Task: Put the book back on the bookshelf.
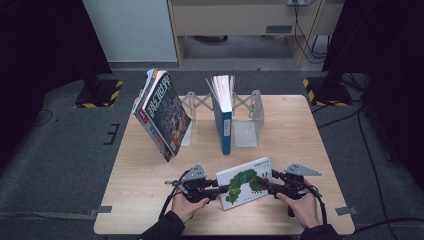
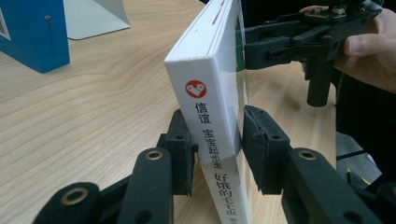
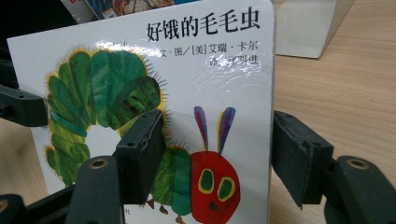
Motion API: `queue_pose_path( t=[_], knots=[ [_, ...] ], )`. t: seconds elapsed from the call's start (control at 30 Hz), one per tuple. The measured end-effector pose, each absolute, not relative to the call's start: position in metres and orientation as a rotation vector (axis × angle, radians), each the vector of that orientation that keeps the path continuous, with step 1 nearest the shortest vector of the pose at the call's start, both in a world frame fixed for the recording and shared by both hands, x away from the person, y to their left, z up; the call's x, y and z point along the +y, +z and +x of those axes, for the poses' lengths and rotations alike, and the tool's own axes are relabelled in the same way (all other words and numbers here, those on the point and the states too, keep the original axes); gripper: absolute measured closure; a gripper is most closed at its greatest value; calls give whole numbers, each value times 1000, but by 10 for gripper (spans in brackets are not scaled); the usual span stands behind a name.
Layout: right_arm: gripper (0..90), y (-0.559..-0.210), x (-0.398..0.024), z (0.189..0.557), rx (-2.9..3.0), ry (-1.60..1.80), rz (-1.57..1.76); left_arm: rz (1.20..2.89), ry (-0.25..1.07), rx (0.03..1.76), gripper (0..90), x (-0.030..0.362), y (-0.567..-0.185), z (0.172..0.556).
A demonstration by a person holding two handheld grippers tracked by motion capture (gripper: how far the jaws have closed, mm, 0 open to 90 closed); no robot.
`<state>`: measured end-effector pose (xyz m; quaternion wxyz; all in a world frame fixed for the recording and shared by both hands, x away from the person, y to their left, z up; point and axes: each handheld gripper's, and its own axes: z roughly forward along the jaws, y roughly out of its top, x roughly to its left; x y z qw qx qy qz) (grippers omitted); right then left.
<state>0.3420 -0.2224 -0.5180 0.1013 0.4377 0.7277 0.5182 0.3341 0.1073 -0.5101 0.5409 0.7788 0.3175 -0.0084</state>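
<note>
A white board book (image 1: 245, 182) with a green caterpillar on its cover is held up between my two grippers near the table's front edge. My left gripper (image 1: 220, 191) has the spine end. In the left gripper view its pads press on both faces of the book (image 2: 210, 84), just beside the printed spine. My right gripper (image 1: 265, 186) holds the opposite end. In the right gripper view one pad (image 3: 140, 154) lies on the cover of the book (image 3: 210, 70) over the caterpillar and the other sits behind the edge. A hand grasps each gripper.
On the wooden table (image 1: 300, 130) a metal expanding bookend rack (image 1: 247, 125) stands at the back. A blue book (image 1: 223, 117) stands upright in it. Several magazines (image 1: 162, 112) lean to the left of it. Dark floor surrounds the table.
</note>
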Motion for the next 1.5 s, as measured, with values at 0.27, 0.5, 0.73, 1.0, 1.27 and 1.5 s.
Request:
queue_pose_path(
  t=[0.27, 0.5, 0.73, 1.0, 1.27, 1.5],
  knots=[
    [376, -520, -222, 342, 2187, 1488, 1281, 1896, -33, 756, 566, 103, -518, 333],
    [376, -517, -222, 342, 2196, 1497, 1261, 1906, -96, 728, 625, 100, -517, 332],
    [358, -515, -222, 343, 2135, 1555, 1247, 1917, -18, 705, 688, 100, -508, 333],
    [363, -516, -222, 343, 2140, 1543, 1247, 1931, 26, 665, 662, 97, -514, 330],
    [380, -515, -222, 342, 2152, 1530, 1236, 1963, 10, 664, 650, 92, -520, 330],
    [362, -515, -223, 343, 2150, 1547, 1229, 1952, -58, 692, 714, 92, -518, 332]
  ],
)
